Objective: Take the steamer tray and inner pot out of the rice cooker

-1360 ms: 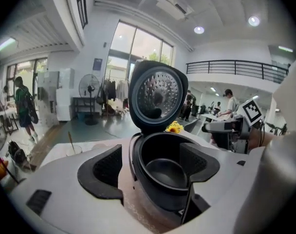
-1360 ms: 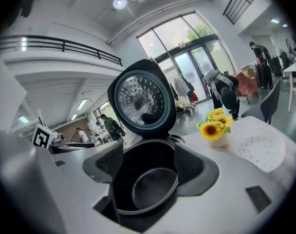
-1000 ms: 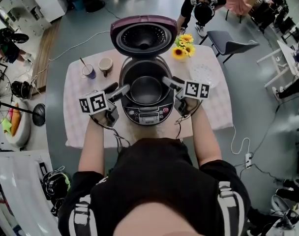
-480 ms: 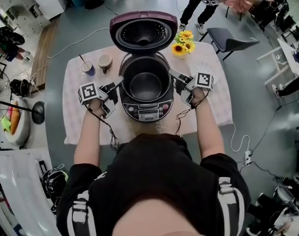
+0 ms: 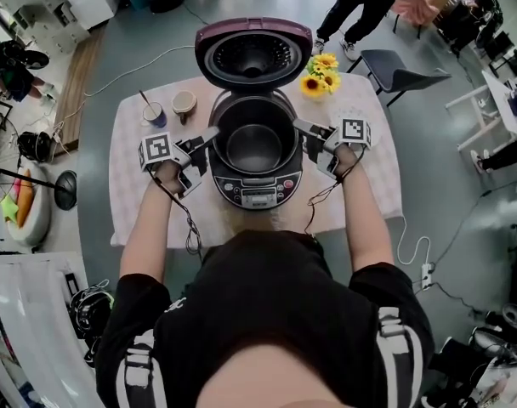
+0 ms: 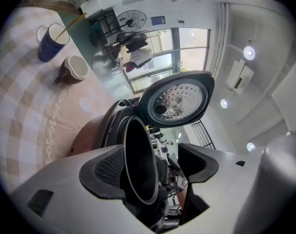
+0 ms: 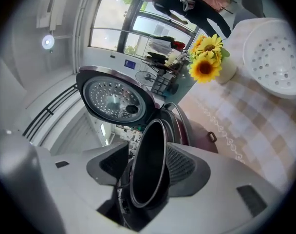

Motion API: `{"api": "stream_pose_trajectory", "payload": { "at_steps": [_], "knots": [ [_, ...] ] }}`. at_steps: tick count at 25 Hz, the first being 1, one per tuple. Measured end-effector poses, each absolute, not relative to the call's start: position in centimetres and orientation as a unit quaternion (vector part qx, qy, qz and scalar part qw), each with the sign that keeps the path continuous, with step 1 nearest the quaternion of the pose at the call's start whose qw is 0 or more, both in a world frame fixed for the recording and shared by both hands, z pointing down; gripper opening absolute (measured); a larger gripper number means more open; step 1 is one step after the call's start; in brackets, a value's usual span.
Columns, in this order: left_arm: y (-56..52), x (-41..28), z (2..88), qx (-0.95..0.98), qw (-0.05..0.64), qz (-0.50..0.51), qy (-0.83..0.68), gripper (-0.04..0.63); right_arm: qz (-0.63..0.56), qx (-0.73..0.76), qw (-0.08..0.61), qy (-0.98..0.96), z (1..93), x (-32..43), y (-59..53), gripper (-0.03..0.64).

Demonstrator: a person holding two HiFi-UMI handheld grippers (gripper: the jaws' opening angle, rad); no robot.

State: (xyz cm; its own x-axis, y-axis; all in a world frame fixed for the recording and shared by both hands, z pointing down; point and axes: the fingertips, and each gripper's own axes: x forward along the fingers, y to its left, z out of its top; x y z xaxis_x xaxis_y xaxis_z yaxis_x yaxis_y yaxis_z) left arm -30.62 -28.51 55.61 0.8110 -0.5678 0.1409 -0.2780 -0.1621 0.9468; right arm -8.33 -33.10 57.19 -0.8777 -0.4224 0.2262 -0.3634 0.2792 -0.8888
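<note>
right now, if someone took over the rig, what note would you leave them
Left gripper: open, inner pot rim between its jaws.
Right gripper: jaws have just been closing, not yet clamped, the rim between them.
Steamer tray: already out, on the table by the sunflowers.
Inner pot sits in the rice cooker, lid up.
Left to do: clamp both sides, lift the inner pot out.

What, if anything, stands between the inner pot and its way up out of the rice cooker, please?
Nothing visible does. The lid stands swung back behind the inner pot, leaving its mouth uncovered, and the steamer tray already lies on the table to the right of the rice cooker.
</note>
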Motion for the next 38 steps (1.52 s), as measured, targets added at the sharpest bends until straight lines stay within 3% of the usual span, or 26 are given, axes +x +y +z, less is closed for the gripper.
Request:
{"api": "stream_pose_trajectory", "payload": {
  "at_steps": [7, 10, 12, 25, 31, 38],
  "knots": [
    [-28.9, -30.4, 57.4, 0.762, 0.550, -0.014, -0.341, 0.188, -0.524, -0.298, -0.058, 0.796, 58.2, -9.0, -33.0, 0.145],
    [-29.0, -31.0, 58.5, 0.757, 0.536, 0.028, -0.373, 0.085, -0.509, -0.332, -0.096, 0.788, 59.3, -8.5, -33.2, 0.017],
    [-28.9, -31.2, 58.9, 0.755, 0.528, 0.043, -0.386, 0.023, -0.504, -0.340, -0.104, 0.787, 59.4, -8.3, -33.3, 0.017],
    [-28.0, -31.1, 58.7, 0.733, 0.582, -0.013, -0.353, 0.006, -0.516, -0.352, -0.088, 0.776, 58.9, -8.3, -33.3, 0.012],
    [-27.4, -31.1, 56.5, 0.738, 0.595, -0.068, -0.311, 0.006, -0.515, -0.316, -0.025, 0.797, 54.8, -8.5, -33.8, 0.011],
    [-26.5, -31.0, 52.3, 0.757, 0.580, -0.115, -0.279, 0.008, -0.493, -0.291, -0.001, 0.820, 51.1, -8.4, -32.6, 0.011]
  ]
}}
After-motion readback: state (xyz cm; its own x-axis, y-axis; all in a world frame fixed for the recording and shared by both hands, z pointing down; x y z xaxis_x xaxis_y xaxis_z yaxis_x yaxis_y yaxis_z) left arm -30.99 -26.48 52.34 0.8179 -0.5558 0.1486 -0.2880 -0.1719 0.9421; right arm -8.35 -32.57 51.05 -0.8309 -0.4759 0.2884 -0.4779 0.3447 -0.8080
